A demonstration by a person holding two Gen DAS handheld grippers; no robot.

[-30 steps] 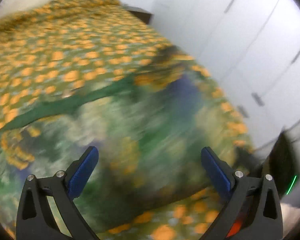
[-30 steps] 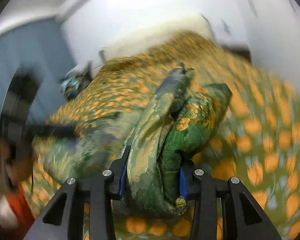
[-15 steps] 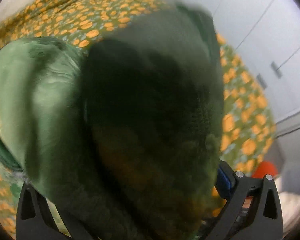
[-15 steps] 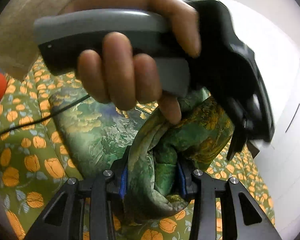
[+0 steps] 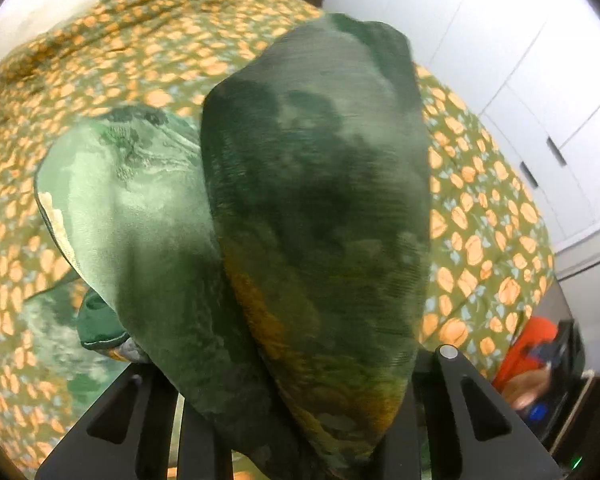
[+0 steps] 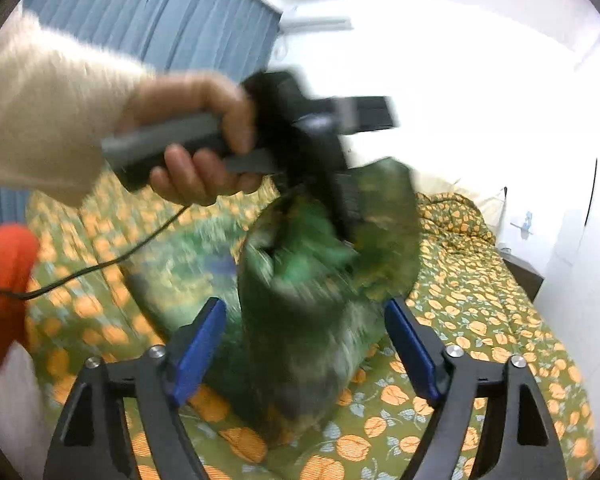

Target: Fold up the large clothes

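A bed covered by a green bedspread (image 6: 480,320) with orange flowers is filling the lower field of both views. White wardrobe doors (image 5: 540,60) are standing beside it and a blue curtain (image 6: 160,12) is hanging behind.

The green patterned garment (image 5: 312,216) is hanging bunched above the bedspread, with its lower part trailing onto it.

The left gripper (image 6: 340,200), held by a hand (image 6: 196,152) in a cream sleeve (image 6: 40,104), has just been closing and is clenching a gathered fold of the garment; its pads are hidden by cloth in its own view.

The right gripper (image 6: 304,344) has just been opening. Its blue pads (image 6: 198,348) are standing wide, clear of the cloth hanging between them.
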